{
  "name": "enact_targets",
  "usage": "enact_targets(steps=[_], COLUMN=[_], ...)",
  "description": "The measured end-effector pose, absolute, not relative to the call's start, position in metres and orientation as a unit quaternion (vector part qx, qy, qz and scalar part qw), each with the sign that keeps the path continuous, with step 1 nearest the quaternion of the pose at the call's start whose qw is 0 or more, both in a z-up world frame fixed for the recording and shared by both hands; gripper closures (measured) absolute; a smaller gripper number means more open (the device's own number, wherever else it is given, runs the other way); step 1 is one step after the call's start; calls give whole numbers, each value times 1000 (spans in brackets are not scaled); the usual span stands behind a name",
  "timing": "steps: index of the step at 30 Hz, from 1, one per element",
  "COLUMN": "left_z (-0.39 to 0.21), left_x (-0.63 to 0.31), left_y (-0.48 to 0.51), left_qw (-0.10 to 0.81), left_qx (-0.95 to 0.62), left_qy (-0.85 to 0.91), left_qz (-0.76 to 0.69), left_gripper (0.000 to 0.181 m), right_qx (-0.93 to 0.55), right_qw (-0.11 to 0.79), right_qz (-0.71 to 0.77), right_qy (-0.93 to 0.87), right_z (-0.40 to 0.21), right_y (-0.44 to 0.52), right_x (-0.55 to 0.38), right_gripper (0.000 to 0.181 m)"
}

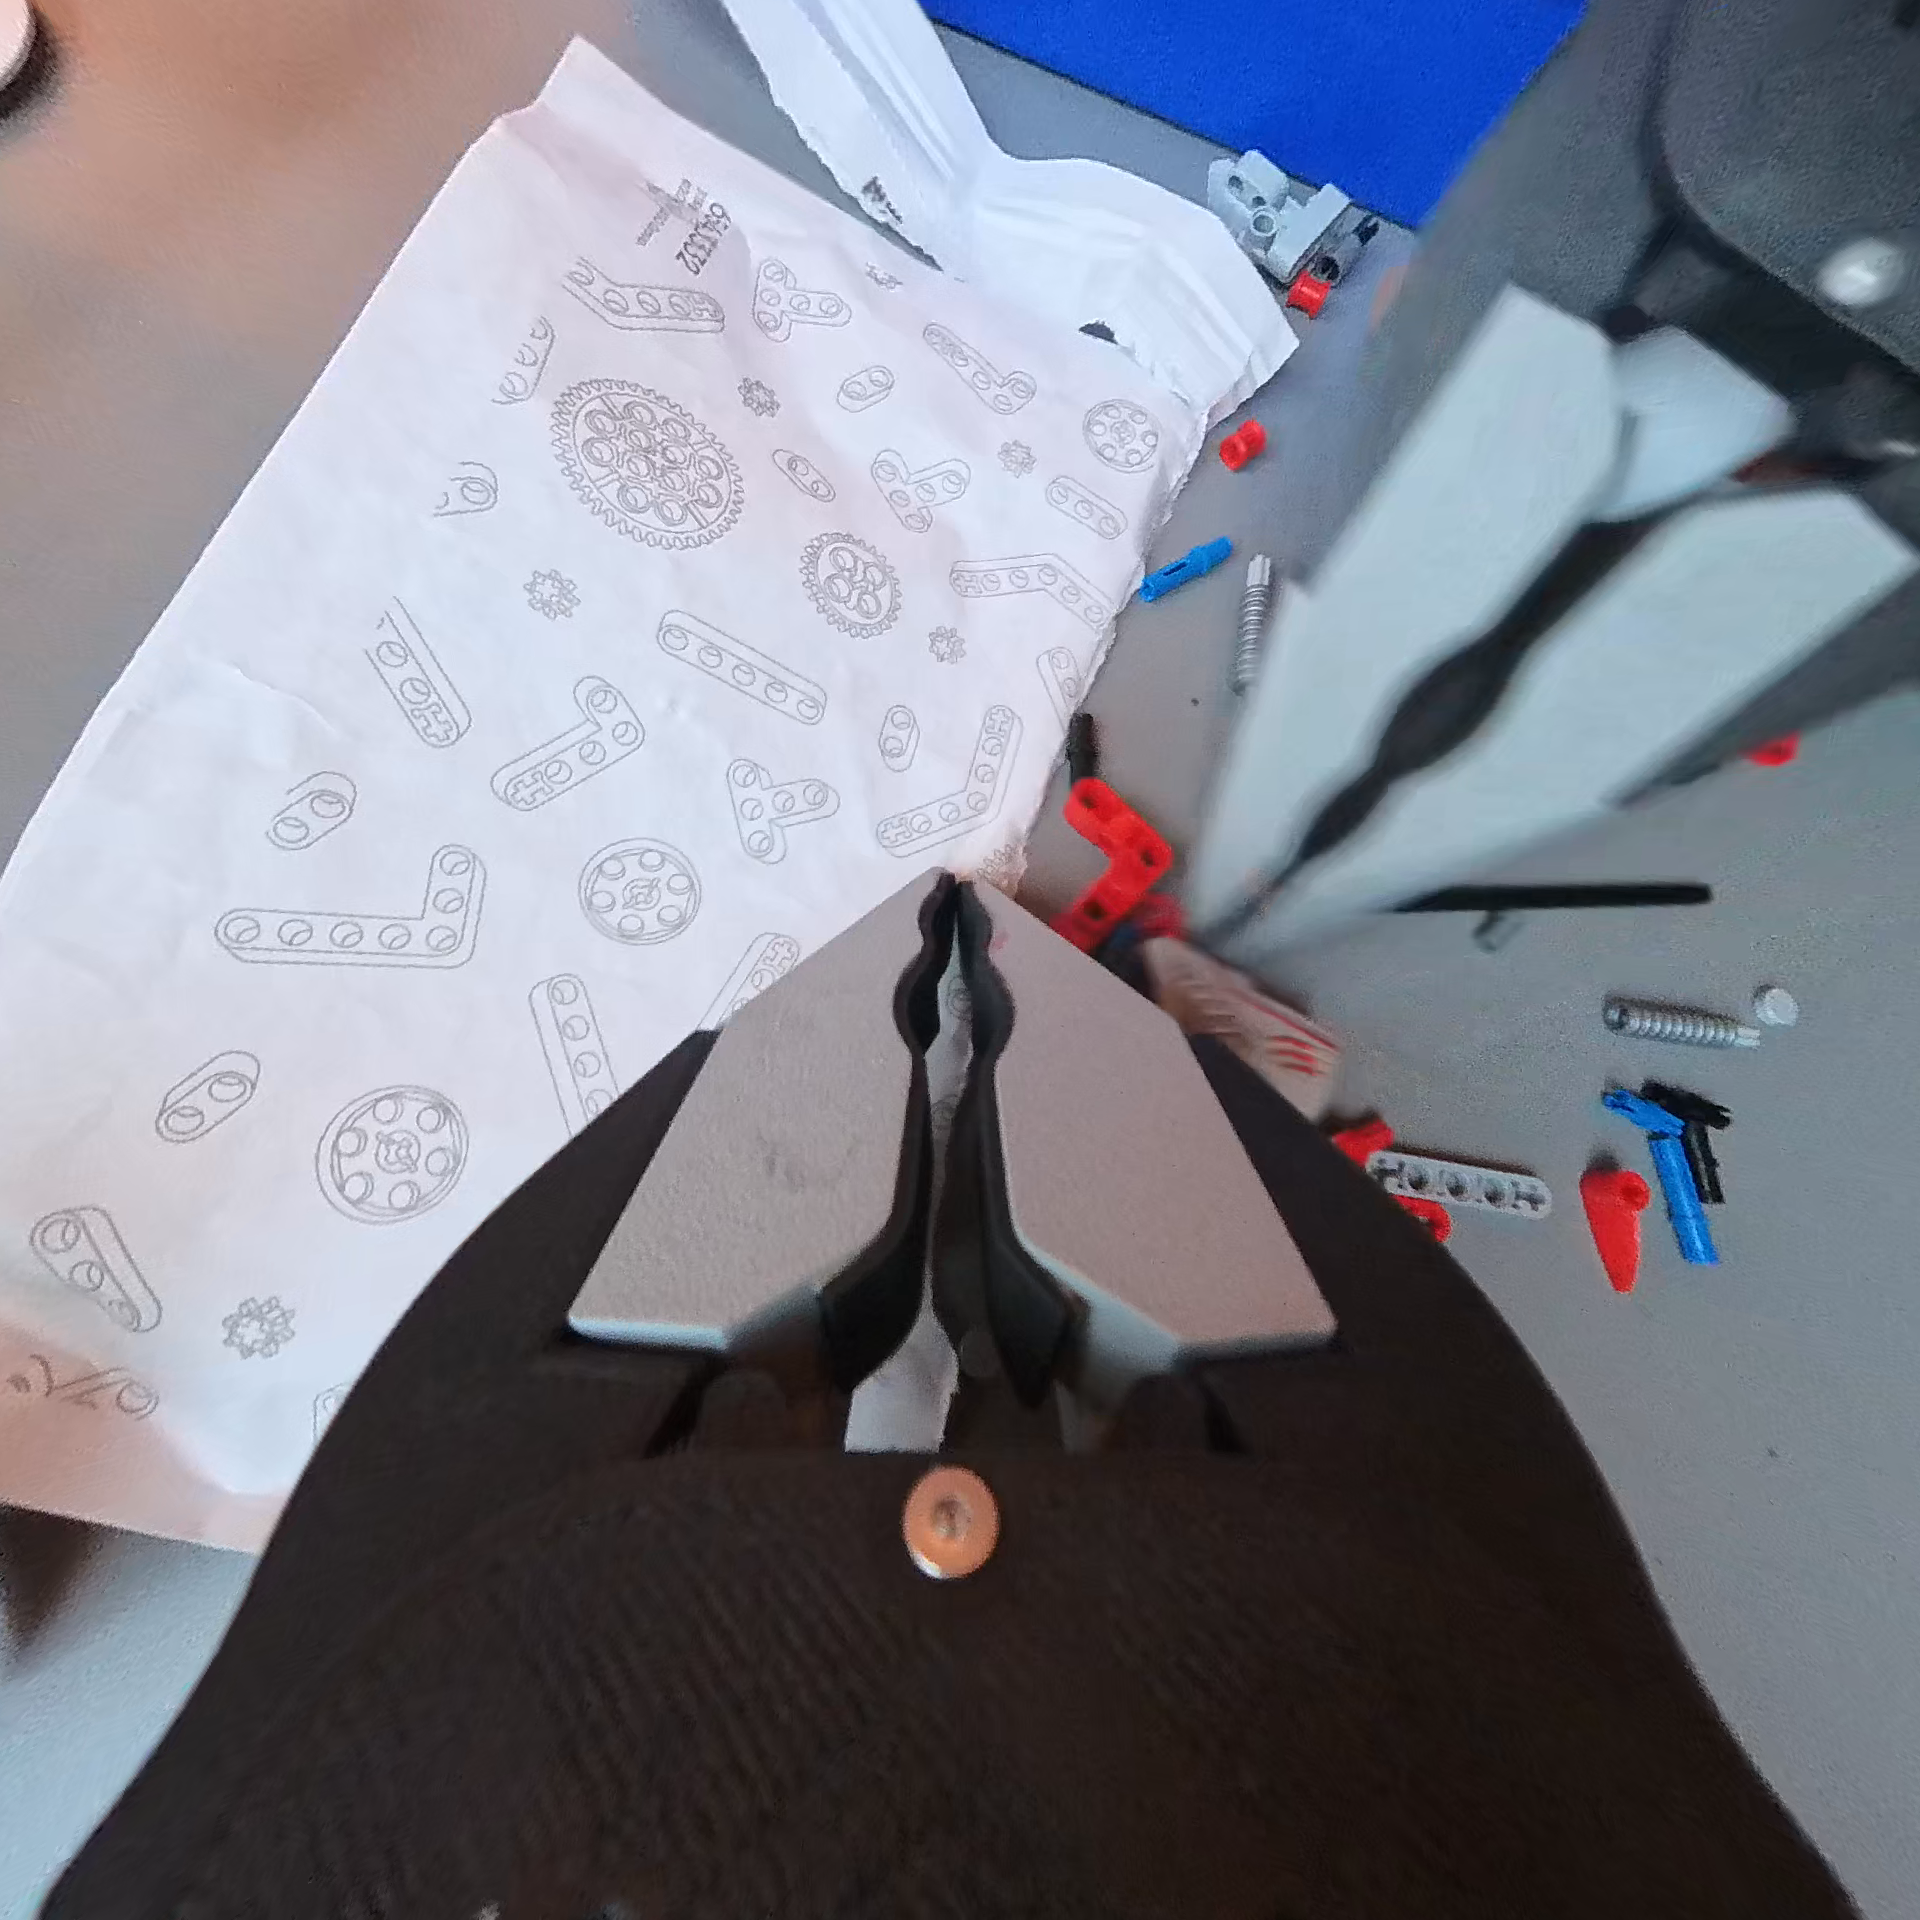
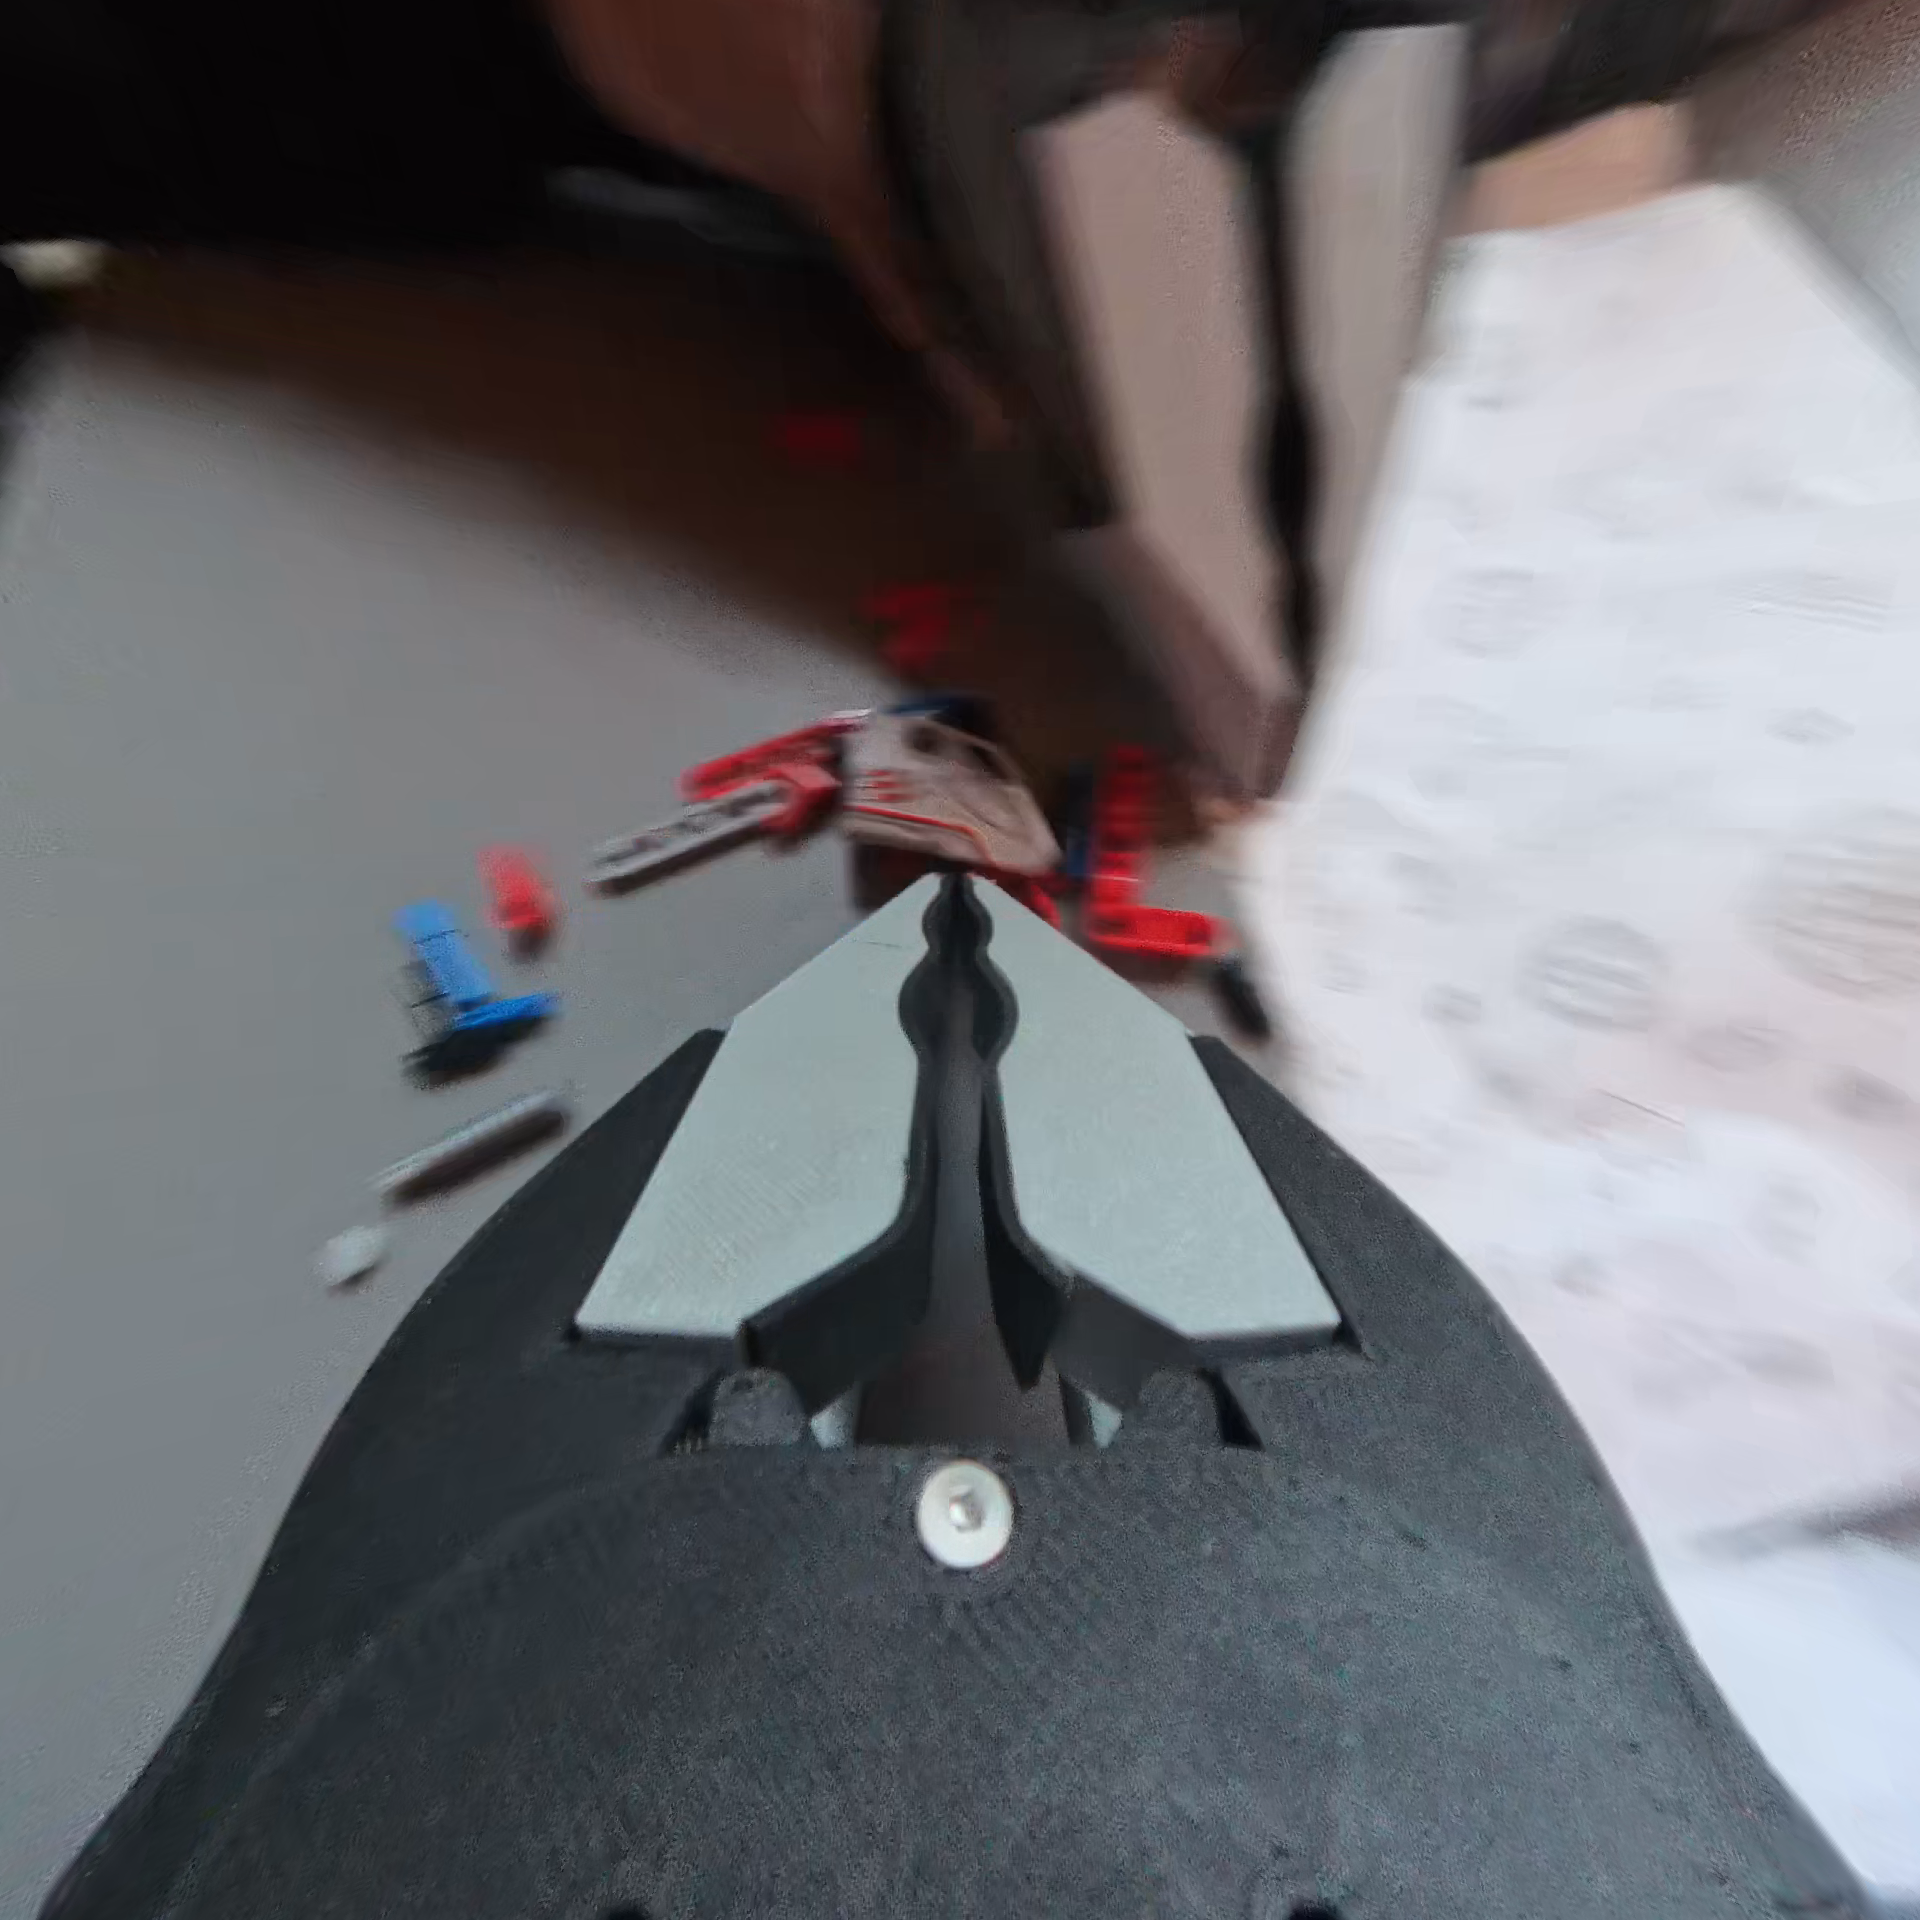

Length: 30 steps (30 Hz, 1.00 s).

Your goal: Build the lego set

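My left gripper [image 1: 954, 883] is shut, with its tips at the corner edge of a white paper bag [image 1: 520, 623] printed with part outlines. I cannot tell whether it pinches the paper. My right gripper [image 2: 954, 883] is shut with nothing showing between its pads. Its tips are just short of a white panel with red stripes [image 2: 935, 790]. It also shows in the left wrist view [image 1: 1231, 925], blurred, coming in from the upper right beside that panel [image 1: 1247, 1003] and a red L-shaped beam [image 1: 1117, 842]. The right wrist view is motion-blurred; the bag [image 2: 1610, 727] fills its right side.
Loose parts lie on the grey table [image 1: 1558, 1558]: a blue pin [image 1: 1184, 569], a red bush [image 1: 1240, 445], a spring [image 1: 1678, 1023], a grey beam [image 1: 1460, 1184], blue and black pins [image 1: 1673, 1174], a black axle [image 1: 1558, 896]. A grey assembly [image 1: 1283, 213] sits by a blue box [image 1: 1247, 62].
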<state>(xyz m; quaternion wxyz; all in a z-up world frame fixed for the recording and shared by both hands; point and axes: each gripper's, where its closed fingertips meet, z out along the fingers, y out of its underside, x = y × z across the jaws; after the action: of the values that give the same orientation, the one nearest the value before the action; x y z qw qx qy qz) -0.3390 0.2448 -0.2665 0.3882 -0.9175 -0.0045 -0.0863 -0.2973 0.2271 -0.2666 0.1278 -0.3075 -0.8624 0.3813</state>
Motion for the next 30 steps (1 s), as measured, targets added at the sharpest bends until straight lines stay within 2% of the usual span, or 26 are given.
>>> enact_targets(steps=[5,7,12,16,18,21,23,30], left_z=[-266,-266,-216,-238,-267,-268,-269,-269], left_x=[-340,-341,-342,-357,-359,-351,-362,-367], left_y=[245,246,258,255,237,226,228,234], left_qw=[387,383,415,263,142,110,123,162], left_qx=[-916,-918,-907,-961,-981,-973,-975,-976], left_qy=[-17,-20,-1,72,104,130,129,101], left_qz=[-106,-97,-70,-51,-85,-156,-136,-106], left_gripper=[181,181,181,181,181,181,181,181], right_qx=[-310,-269,-251,-231,-233,-249,-282,-345], right_qw=[125,90,87,56,52,61,91,109], right_qz=[402,414,404,434,434,438,424,437], right_qy=[-853,-865,-875,-869,-869,-862,-856,-824], right_z=[-260,-260,-262,-255,-255,-253,-257,-249], right_y=[231,218,213,203,202,204,216,237], right_x=[-294,-276,-275,-266,-268,-274,-286,-299], right_gripper=[181,181,181,181,181,181,181,177])
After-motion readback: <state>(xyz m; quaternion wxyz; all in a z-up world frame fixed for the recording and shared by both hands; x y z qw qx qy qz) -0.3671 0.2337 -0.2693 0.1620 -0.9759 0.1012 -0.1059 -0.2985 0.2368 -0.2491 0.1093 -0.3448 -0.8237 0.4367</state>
